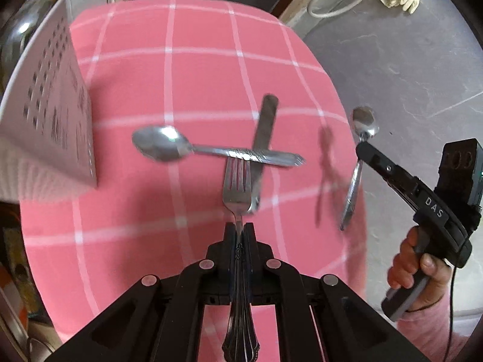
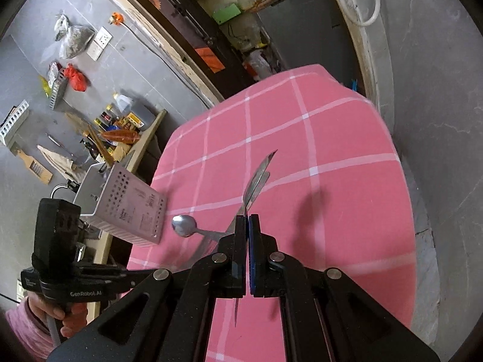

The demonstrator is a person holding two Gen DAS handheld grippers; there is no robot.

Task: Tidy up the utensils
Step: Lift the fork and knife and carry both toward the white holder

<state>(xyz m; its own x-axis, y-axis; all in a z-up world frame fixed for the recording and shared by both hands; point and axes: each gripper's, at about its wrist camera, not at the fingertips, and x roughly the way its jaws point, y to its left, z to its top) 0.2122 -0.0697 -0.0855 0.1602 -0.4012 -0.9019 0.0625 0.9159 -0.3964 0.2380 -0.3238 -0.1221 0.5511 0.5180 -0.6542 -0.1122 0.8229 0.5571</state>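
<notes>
Utensils were split between the hands: the left gripper [image 1: 240, 226] was clamped on a fork [image 1: 237, 190], tines pointing forward, and the right gripper [image 2: 248, 220] clenched a small spoon [image 1: 357, 163]. The white caddy [image 2: 123, 211] stood off to the left, nearer the fork hand. A large spoon [image 1: 181, 147] and knife [image 1: 265, 129] lay crossed on the pink cloth [image 1: 196, 75].

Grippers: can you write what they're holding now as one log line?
left gripper: shut on fork | right gripper: shut on small spoon | table: big spoon, knife | holder: upright
</notes>
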